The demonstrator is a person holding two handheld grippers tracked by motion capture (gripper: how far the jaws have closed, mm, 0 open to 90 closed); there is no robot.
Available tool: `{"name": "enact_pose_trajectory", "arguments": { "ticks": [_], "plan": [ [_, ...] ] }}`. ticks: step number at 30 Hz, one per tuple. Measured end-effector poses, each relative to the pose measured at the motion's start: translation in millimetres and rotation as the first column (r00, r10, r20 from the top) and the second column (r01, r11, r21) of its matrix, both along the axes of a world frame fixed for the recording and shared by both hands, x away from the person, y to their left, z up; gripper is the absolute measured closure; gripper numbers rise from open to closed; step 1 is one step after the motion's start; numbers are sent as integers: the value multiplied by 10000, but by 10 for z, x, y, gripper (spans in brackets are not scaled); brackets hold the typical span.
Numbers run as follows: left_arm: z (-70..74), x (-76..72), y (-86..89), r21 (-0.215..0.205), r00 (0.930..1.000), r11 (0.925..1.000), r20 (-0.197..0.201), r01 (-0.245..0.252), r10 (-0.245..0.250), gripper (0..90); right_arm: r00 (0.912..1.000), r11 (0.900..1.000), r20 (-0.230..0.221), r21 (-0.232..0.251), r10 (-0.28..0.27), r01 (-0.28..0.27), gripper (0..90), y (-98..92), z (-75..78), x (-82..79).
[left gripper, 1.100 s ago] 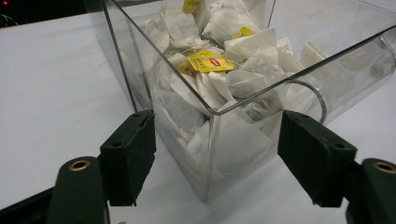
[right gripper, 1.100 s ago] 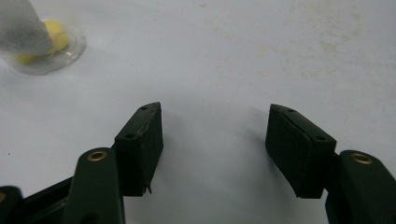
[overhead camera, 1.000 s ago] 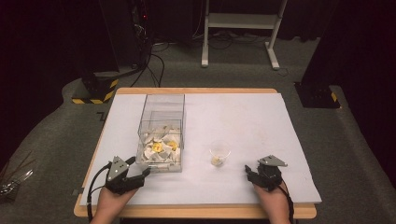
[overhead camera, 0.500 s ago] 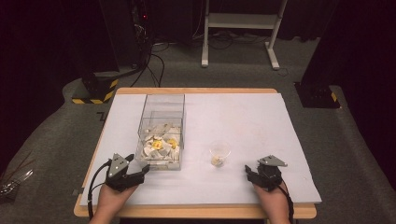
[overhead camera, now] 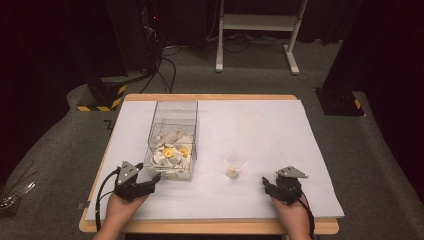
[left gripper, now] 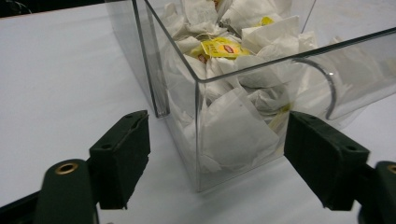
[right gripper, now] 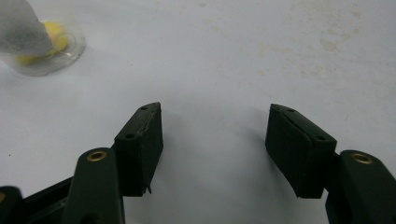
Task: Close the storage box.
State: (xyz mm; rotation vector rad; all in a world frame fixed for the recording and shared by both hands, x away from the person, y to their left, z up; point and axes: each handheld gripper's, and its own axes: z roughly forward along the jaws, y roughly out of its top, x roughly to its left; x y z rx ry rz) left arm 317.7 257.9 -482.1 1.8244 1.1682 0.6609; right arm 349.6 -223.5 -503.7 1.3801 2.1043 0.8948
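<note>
Left gripper (overhead camera: 152,180): held low at the table's near left edge, at about 7 o'clock from the box; its jaws stand apart and have just been widening, with nothing pressed between them.
Left gripper view: the two black jaws (left gripper: 205,158) frame the near corner of the box, which stands just beyond them, not touched by either pad.
Box (overhead camera: 172,145): clear, open-topped, upright on the white sheet left of centre; a curved cut-out shows in its front wall.
Tea bags (left gripper: 233,126): white paper sachets heaped inside the box, some with yellow tags near the top of the pile.
Right gripper (overhead camera: 266,184): at the near right edge, at about 4 o'clock from the cup; jaws apart, bare sheet between them.
Right gripper view: the jaws (right gripper: 215,140) point over the empty sheet, with the cup at about 10 o'clock, well apart from them.
Cup (overhead camera: 235,165): small, clear, upright, at 3 o'clock from the box and apart from it; it holds one tea bag with a yellow tag.
Sheet (overhead camera: 280,130): white, faintly stained, covering the wooden table.
</note>
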Motion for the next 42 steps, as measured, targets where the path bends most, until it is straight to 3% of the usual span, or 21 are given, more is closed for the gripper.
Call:
{"name": "enact_pose_trajectory", "arguments": {
  "ticks": [18,34,42],
  "plan": [
    [29,209,-88,-203,9996,9996,-165,-215,211,171,10000,10000,18,-14,-5,5,369,3,-1,-2],
    [37,433,-104,-12,9981,9983,-160,-591,590,171,10000,10000,20,-12,-4,4,368,3,-1,-3],
    [25,562,-56,-331,9956,9955,-337,-884,873,194,10000,10000,17,-8,-4,4,368,3,-1,-2]
  ]
}}
